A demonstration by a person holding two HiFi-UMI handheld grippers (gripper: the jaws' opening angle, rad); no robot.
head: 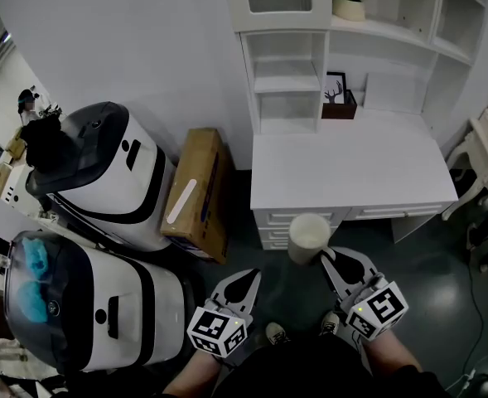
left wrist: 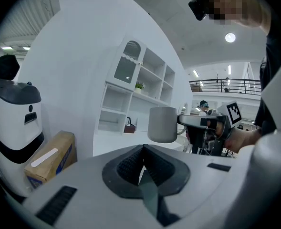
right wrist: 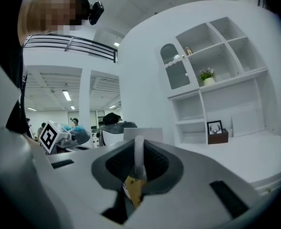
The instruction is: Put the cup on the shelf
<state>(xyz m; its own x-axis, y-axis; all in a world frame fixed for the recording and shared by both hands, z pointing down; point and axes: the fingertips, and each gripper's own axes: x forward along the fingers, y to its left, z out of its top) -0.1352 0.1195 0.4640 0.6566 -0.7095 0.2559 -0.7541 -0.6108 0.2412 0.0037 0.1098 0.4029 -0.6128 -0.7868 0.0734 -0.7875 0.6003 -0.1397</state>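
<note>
One cup [head: 309,237] hangs clamped in right tool [head: 333,259].

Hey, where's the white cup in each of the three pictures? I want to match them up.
Head view: the cup is low centre, at the tip of the right tool.
Left gripper view: the cup is right of centre, above the jaws.
Right gripper view: the cup is at centre, handle clamped between the jaws.
Shared landmark: the framed deer picture.
</note>
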